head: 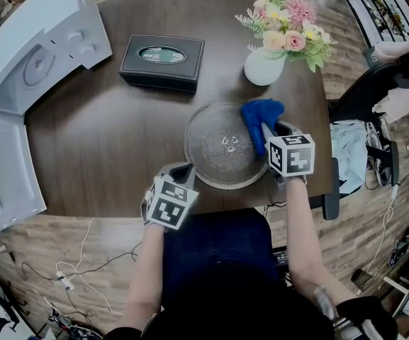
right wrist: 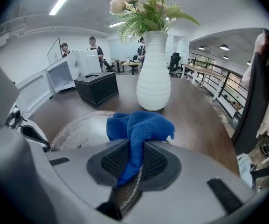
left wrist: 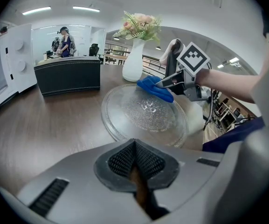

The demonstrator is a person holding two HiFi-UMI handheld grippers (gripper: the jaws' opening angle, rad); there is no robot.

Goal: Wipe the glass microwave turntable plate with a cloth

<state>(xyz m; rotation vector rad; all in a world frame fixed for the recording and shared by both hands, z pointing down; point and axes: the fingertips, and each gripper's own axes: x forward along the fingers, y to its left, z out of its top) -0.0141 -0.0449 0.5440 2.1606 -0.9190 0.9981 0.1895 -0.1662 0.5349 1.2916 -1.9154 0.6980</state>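
Note:
The round glass turntable plate (head: 222,144) lies flat on the dark wooden table (head: 105,133), right in front of me. A blue cloth (head: 262,119) rests on its right rim, pinched in my right gripper (head: 271,132), which is shut on it. In the right gripper view the cloth (right wrist: 139,124) bulges out between the pads over the plate (right wrist: 78,130). My left gripper (head: 183,170) sits at the plate's near left rim. Its jaws are shut with nothing between them, and the plate (left wrist: 143,113) lies just ahead of the left gripper (left wrist: 135,146).
A white vase of flowers (head: 264,66) stands just behind the plate. A black tissue box (head: 161,61) is at the back of the table. A white microwave (head: 27,76) with its door (head: 6,168) open stands at the left. A black chair (head: 371,91) is on the right.

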